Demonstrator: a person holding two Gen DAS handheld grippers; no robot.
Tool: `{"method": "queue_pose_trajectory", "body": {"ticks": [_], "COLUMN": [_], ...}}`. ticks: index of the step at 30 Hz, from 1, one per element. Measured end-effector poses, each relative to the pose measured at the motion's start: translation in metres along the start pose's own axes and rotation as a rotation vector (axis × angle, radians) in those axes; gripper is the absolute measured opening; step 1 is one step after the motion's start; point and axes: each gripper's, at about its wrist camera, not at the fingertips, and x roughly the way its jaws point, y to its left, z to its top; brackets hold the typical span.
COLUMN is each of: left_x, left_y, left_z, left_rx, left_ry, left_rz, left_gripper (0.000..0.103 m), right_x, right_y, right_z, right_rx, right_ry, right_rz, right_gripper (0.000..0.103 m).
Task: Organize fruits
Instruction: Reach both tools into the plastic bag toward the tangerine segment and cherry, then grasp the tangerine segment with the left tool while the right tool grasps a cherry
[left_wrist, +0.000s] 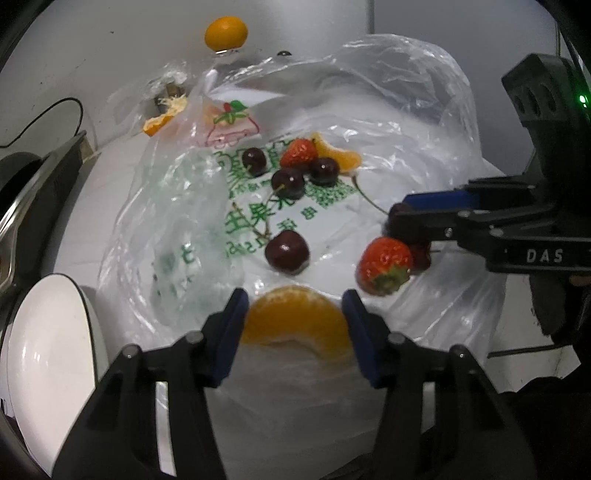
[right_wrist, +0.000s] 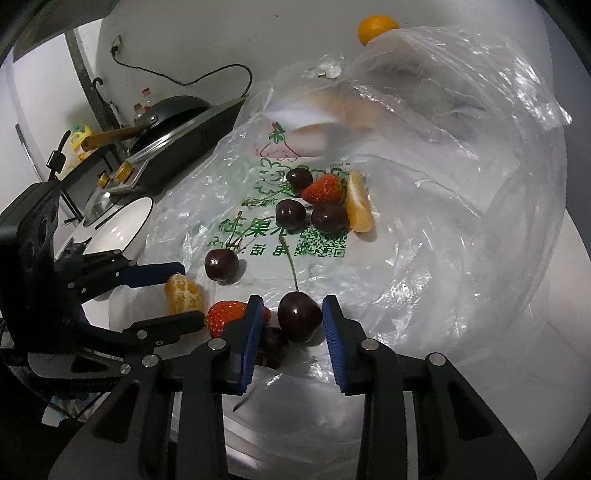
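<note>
We saw fruit scattered on a clear plastic bag (left_wrist: 388, 122) spread over the white bench (left_wrist: 110, 155). The left gripper (left_wrist: 293, 317) had its fingers partly open around a peeled orange piece (left_wrist: 295, 317) at the near edge of the bag, the blue pads at its sides; we could not tell whether they pressed it. The right gripper (right_wrist: 291, 317) straddled a dark cherry (right_wrist: 299, 315), with a gap visible on the right side. A strawberry (right_wrist: 225, 315) lay just left of it. Farther off sat three cherries (left_wrist: 291, 171), another strawberry (left_wrist: 298, 152) and an orange segment (left_wrist: 341, 157). A white bowl (left_wrist: 48, 365) stood at the left.
</note>
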Motion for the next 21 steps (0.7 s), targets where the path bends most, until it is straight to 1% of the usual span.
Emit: {"method": "queue_pose_trajectory", "body": {"ticks": [2, 8, 12, 16, 21], "left_x": [-0.003, -0.016, -0.030, -0.047, -0.072], "left_y": [-0.003, -0.008, -0.008, -0.008, -0.007], "left_z": [0.000, 0.008, 0.013, 0.019, 0.024], "left_rx": [-0.003, -0.018, -0.023, -0.030, -0.047], "left_ry": [-0.007, -0.048, -0.083, -0.132, -0.213], "left_rz": [-0.007, -0.010, -0.010, -0.004, -0.010], "left_gripper": [0.053, 0.053, 0.053, 0.053, 0.053], "right_x": [-0.001, -0.005, -0.014, -0.026, -0.041], "right_y": [-0.001, -0.001, 0.002, 0.008, 0.018], "right_z": [0.000, 0.000, 0.004, 0.009, 0.017], "right_rx": [0.005, 0.003, -0.011, -0.028, -0.054], "right_ry": [-0.004, -0.012, -0.043, -0.081, -0.132], "right_rz": [-0.007, -0.015, -0.016, -0.024, -0.039], "right_gripper": [0.026, 0.026, 0.026, 0.026, 0.026]}}
